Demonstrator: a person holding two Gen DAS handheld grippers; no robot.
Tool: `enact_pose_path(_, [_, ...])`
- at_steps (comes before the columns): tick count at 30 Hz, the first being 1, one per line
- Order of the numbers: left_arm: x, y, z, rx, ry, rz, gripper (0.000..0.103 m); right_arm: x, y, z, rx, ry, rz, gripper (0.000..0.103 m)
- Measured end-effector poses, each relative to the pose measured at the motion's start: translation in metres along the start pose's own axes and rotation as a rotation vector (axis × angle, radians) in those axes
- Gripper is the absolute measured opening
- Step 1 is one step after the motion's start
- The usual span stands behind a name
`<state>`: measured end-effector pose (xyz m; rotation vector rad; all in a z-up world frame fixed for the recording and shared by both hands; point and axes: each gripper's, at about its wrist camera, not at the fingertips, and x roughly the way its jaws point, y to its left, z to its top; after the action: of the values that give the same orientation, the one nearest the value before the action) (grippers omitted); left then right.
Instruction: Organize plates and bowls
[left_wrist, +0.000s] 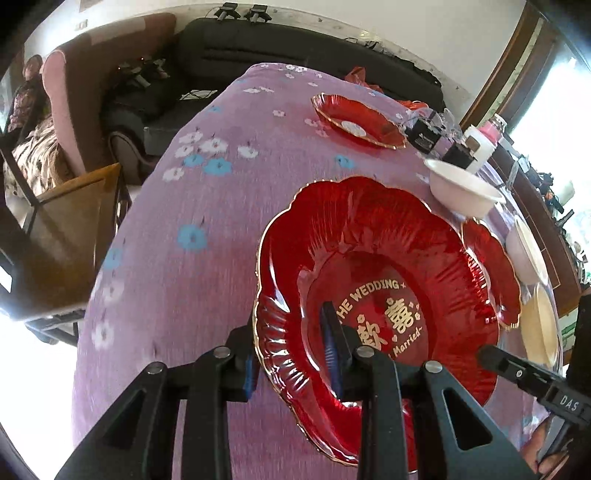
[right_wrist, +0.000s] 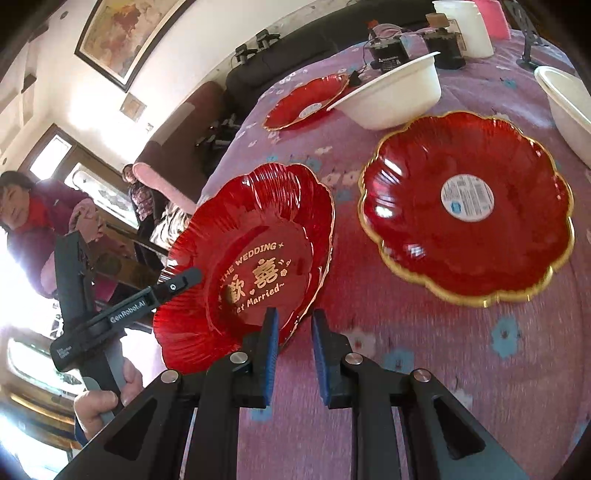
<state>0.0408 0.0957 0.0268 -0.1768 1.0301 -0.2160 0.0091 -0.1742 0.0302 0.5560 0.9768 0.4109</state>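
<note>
A red scalloped plate with a gold rim and "THE WEDDING" lettering (left_wrist: 369, 266) (right_wrist: 258, 236) is held tilted over the purple flowered tablecloth (left_wrist: 184, 295). My left gripper (left_wrist: 288, 332) is shut on its near-left rim, with one pad inside the plate and one outside. My right gripper (right_wrist: 294, 318) is shut on the opposite rim. One of the right gripper's fingers (left_wrist: 495, 356) shows at the plate's right edge in the left wrist view. A second red plate with a round label (right_wrist: 465, 206) lies flat to the right. A third red plate (right_wrist: 306, 101) (left_wrist: 358, 120) lies farther back.
White bowls (right_wrist: 395, 92) (right_wrist: 565, 107) (left_wrist: 461, 188) stand behind the plates, with small black boxes and a white jar (right_wrist: 465, 26) at the far edge. The table edge runs along the left, with a wooden chair (left_wrist: 74, 229) and seated people (right_wrist: 22, 214) beyond it.
</note>
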Motion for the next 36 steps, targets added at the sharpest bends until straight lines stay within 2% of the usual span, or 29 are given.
enact_pose_path(10, [-0.021,-0.009,-0.047,0.014,-0.038,0.033,0.027,-0.021,0.0,-0.03,-0.042,0.001,0.004,0.02])
enact_pose_path(13, [-0.025,-0.009,-0.054,0.012,-0.047,0.033,0.03,-0.027,-0.002,-0.035,-0.046,0.002,0.018,0.022])
enact_pose_path(17, [-0.033,-0.005,-0.064,-0.001,-0.071,0.053,0.035,-0.045,-0.006,-0.041,-0.057,-0.037,0.007,0.023])
enact_pose_path(19, [-0.038,-0.002,-0.07,-0.013,-0.094,0.074,0.042,-0.057,-0.015,-0.043,-0.039,-0.059,0.008,0.023])
enact_pose_path(26, [-0.06,-0.026,-0.092,0.052,-0.17,0.08,0.044,-0.085,-0.064,-0.036,0.064,-0.12,-0.045,0.024])
enact_pose_path(28, [-0.066,-0.041,-0.095,0.095,-0.195,0.096,0.055,-0.093,-0.077,-0.033,0.086,-0.136,-0.057,0.024])
enact_pose_path(30, [-0.069,-0.052,-0.096,0.121,-0.208,0.099,0.058,-0.101,-0.09,-0.031,0.118,-0.159,-0.073,0.024])
enact_pose_path(34, [-0.071,-0.062,-0.094,0.141,-0.21,0.117,0.058,-0.119,-0.118,-0.028,0.18,-0.205,-0.106,0.024])
enact_pose_path(36, [-0.07,-0.062,-0.093,0.136,-0.2,0.116,0.058,-0.128,-0.128,-0.028,0.199,-0.24,-0.165,0.025])
